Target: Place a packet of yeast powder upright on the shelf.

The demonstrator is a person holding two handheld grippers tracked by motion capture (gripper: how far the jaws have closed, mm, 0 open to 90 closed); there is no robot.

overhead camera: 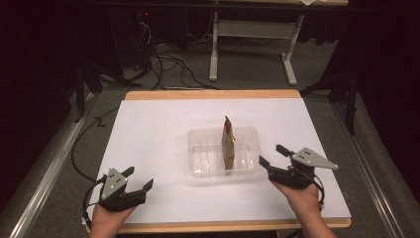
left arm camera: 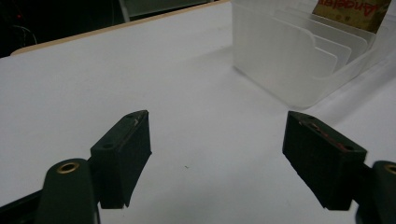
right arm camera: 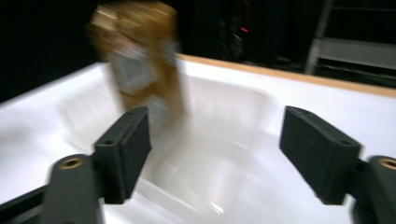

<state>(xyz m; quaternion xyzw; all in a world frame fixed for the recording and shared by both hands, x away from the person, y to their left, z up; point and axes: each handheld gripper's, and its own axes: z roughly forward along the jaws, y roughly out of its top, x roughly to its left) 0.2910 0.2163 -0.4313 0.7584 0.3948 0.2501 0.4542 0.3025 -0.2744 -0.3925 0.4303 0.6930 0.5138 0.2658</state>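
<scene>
Clear plastic tray (overhead camera: 198, 171) already held brown packet (overhead camera: 229, 144) upright, centre tabletop (overhead camera: 148, 129); right gripper (overhead camera: 274, 156) at 3 o'clock, left gripper (overhead camera: 137, 179) at 8, jaws wide, empty; placement looked done.

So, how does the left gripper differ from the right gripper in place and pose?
The left gripper sits at the table's near left, far from the clear tray; the right gripper is close beside it. The left points up-right, the right up-left toward the tray. Both are open and empty.
</scene>
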